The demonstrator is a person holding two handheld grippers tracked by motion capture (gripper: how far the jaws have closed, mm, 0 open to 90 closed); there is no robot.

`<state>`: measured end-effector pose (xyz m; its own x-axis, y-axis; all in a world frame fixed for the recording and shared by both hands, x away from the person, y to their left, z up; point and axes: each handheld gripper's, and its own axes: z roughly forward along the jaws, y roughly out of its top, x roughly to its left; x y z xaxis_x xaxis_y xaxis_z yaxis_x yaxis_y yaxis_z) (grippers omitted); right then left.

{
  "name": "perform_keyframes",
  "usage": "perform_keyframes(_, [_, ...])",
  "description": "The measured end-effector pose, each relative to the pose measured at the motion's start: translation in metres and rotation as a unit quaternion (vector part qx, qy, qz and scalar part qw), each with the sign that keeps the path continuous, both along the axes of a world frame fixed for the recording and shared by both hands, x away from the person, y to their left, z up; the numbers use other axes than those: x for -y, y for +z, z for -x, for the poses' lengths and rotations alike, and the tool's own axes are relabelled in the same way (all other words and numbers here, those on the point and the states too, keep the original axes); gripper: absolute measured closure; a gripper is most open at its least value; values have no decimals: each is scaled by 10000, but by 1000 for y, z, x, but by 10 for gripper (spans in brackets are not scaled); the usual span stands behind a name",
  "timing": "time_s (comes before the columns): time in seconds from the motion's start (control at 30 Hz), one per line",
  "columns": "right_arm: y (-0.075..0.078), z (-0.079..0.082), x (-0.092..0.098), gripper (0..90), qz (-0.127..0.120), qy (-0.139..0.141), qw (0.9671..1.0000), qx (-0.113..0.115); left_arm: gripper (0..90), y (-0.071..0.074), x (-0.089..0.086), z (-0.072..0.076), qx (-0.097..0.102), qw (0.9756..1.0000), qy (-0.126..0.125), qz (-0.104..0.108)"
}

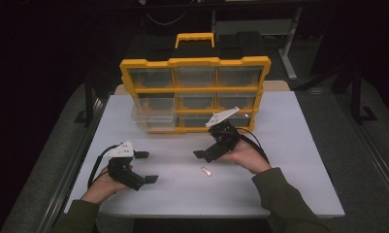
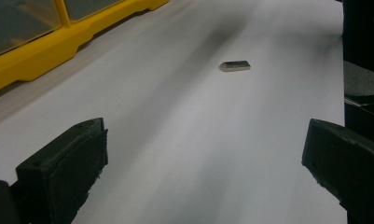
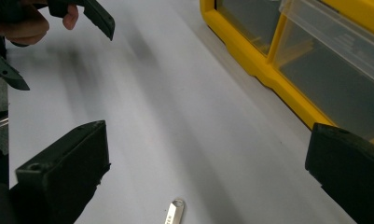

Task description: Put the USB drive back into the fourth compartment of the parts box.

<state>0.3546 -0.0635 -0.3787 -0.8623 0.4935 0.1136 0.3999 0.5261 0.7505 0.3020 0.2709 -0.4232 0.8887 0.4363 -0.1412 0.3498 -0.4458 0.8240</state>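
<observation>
A small flat metal piece (image 1: 206,171) lies loose on the white table (image 1: 289,165), between the two grippers and nearer the right one. The right gripper (image 1: 205,154) hangs just above and behind it with its jaws spread wide and nothing between them; in the right gripper view the piece (image 3: 174,212) sits at the lower edge, roughly between the jaws but not yet enclosed. The left gripper (image 1: 146,167) rests low over the table on the person's left, its jaws also wide apart and empty, and in the left gripper view the piece (image 2: 235,66) lies well ahead of it, apart from both jaws. Behind, a yellow organizer box (image 1: 195,92) stands upright at the far side of the table, with one clear drawer (image 1: 153,114) at its left pulled partway out. Judging from this, the work looks to be at an early stage: a drawer stands ready, but the piece has not been picked up, and neither gripper touches it. What seems left is to lower the right gripper over the piece, close on it, carry it to the open drawer and drop it in, then likely push the drawer shut.
</observation>
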Motion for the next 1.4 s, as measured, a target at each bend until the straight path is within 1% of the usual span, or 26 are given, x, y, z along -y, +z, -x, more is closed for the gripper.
perform_keyframes(0.3, [-4,2,-6,0,70,74,9999,-36,0,0,0,0,4,10000,-2,2])
perform_keyframes(0.57, [-13,2,-8,0,172,104,9997,-134,0,0,0,0,7,10000,-5,16])
perform_keyframes(0.63, [-14,3,-9,0,192,127,9997,-128,0,0,0,1,3,10000,1,18])
perform_keyframes(1.03, [-23,6,-11,0,300,164,9992,-204,0,0,-1,1,-5,10000,6,31])
perform_keyframes(1.4, [-33,7,-10,0,430,159,9986,-278,0,1,-1,1,7,10000,2,42])
